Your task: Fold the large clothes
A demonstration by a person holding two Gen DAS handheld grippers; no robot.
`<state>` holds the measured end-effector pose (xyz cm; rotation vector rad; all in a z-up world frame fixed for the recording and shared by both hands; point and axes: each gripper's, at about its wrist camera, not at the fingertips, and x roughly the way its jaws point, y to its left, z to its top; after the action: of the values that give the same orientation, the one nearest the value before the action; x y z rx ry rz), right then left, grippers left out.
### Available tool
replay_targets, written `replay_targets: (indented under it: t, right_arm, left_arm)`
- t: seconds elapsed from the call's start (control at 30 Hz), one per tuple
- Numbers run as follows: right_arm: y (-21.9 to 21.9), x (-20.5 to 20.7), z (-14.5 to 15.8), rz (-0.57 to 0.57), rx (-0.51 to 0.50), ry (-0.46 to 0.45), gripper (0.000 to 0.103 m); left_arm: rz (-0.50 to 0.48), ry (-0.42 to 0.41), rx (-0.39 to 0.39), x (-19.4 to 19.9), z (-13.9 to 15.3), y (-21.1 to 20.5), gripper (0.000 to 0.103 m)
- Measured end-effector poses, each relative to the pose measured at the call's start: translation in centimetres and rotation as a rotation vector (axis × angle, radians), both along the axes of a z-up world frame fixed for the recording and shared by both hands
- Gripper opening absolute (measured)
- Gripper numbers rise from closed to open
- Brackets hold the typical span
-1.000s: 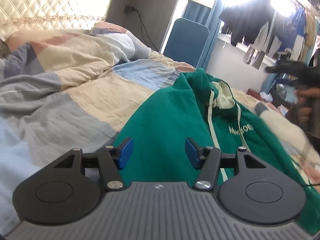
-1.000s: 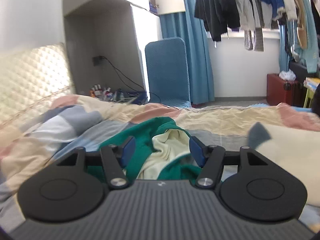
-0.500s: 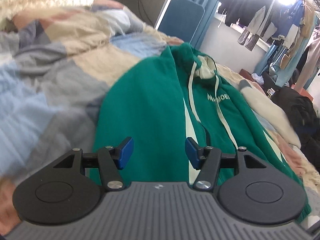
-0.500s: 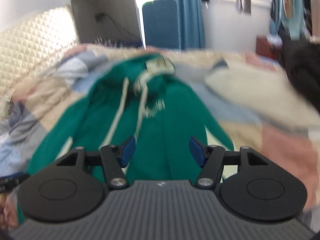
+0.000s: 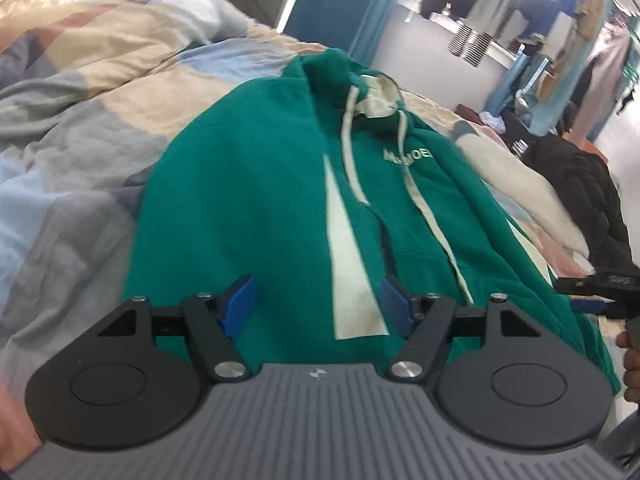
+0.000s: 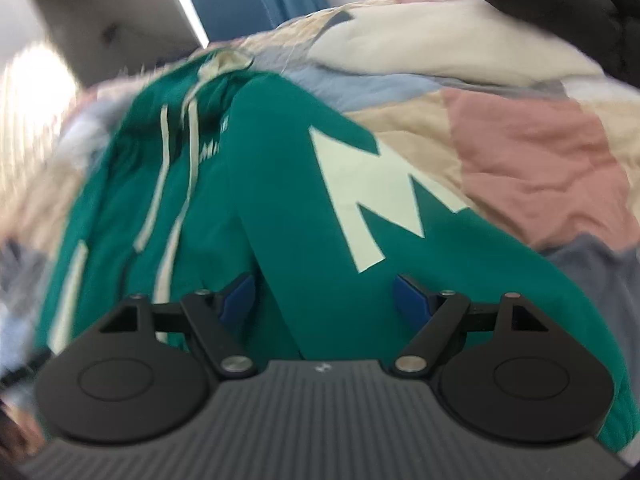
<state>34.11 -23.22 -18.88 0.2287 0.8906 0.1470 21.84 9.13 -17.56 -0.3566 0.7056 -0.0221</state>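
A: Status? Green hoodie lies front-up on the bed's patchwork quilt, filling the centre of both views, hood toward the top of frame. One sleeve with the pale M print lies folded across the body, running down the middle of the right wrist view. The rest looks unfolded, so early stage, by the look of it.

B: Tongs?

A: Left tongs wide and opening, nothing between the pads, only hoodie fabric beyond them. Right tongs likewise opening, wide, framing the sleeve; pads don't appear to press on it.

B: Left to do?

A: Likely the other sleeve, then folding the body up. Judgement only.

B: Blind spots?

A: Hem and cuffs are hidden under the tong bodies at the bottom of the frames. Right view is motion-blurred; chest lettering unreadable. Far sleeve can't be traced. Black garment at right edge, partly cut off.
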Motion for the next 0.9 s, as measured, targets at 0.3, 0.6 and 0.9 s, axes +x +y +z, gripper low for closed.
replay_targets:
  t: [0.3,0.6,0.9]
  right_arm:
    - [2.9,0.5,-2.5,0.094,-0.304,-0.001,0.047]
    - [-2.8,2.9,2.8,-0.023,-0.159,-0.050,0.009]
    - [-11.0,9.4,10.2,-0.153,-0.143,-0.170,0.009]
  left_arm:
    - [-0.006,0.027,0.259,0.8,-0.9,-3.6,0.058]
    - [0.156,-0.050,0.104,-1.5,2.9,3.7,0.010]
    - [0.472,-0.025,0.068,2.0,9.3,19.5,0.007]
